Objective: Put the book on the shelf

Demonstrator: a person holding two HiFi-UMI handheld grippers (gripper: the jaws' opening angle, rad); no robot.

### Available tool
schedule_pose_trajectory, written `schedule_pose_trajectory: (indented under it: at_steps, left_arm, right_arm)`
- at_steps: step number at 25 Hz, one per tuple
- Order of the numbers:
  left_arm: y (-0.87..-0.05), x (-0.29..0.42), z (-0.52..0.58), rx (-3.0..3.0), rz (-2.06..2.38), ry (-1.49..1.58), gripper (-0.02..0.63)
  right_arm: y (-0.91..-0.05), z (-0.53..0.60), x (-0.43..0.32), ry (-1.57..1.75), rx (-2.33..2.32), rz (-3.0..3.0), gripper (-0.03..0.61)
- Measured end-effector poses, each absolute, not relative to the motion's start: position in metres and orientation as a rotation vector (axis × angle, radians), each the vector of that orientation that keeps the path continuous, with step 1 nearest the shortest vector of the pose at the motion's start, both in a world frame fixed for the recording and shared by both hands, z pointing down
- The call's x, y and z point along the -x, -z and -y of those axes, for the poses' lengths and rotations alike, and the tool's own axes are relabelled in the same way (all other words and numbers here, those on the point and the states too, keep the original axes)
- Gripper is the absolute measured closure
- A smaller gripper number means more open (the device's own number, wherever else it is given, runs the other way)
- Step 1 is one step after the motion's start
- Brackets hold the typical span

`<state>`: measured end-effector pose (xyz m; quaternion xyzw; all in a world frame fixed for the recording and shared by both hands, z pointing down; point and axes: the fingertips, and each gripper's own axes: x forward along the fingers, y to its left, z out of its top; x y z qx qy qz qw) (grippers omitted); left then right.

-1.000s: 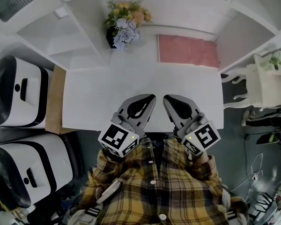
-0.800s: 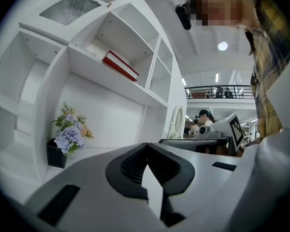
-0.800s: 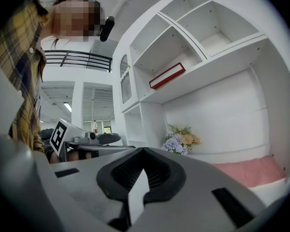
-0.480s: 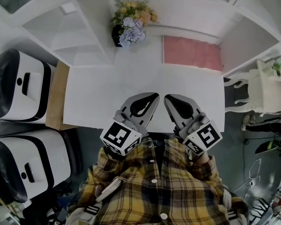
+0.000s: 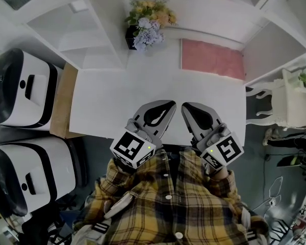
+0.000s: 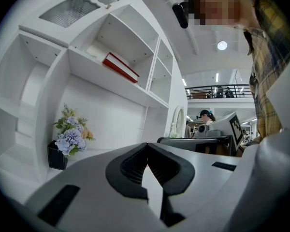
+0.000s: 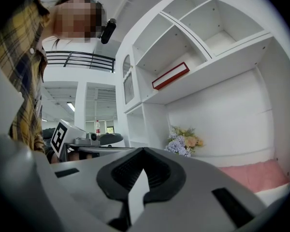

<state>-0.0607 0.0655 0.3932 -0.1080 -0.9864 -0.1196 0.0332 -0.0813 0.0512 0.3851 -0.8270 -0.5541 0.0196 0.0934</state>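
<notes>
A red book [image 6: 121, 66] lies flat in an upper compartment of the white shelf [image 6: 94, 65], well above the table. The right gripper view shows the same book [image 7: 170, 76] on the shelf board [image 7: 217, 64]. My left gripper [image 5: 166, 106] is shut and empty, low over the white table [image 5: 107, 101] near its front edge. My right gripper [image 5: 186, 107] sits beside it, also shut and empty. Both point toward the shelf. Each gripper's own view shows its jaws together, the left gripper [image 6: 147, 148] and the right gripper [image 7: 143, 152].
A black vase of flowers [image 5: 145, 24] stands at the table's back, with a pink mat [image 5: 211, 59] to its right. Two white machines [image 5: 20, 96] stand left of the table. A white chair [image 5: 288, 96] is at the right. A person's plaid shirt [image 5: 168, 203] fills the near edge.
Both grippers stay where they were, shut. Only the head view drifts a little, so the table and shelf slide slightly right and down in the picture.
</notes>
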Motion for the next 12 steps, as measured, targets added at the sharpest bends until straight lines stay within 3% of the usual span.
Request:
schedule_pose_trajectory:
  at_steps: [12]
  left_arm:
    - [-0.377, 0.058, -0.071, 0.275, 3.076, 0.302, 0.594]
  right_arm:
    - [-0.378, -0.054, 0.083, -0.049, 2.489, 1.635, 0.561]
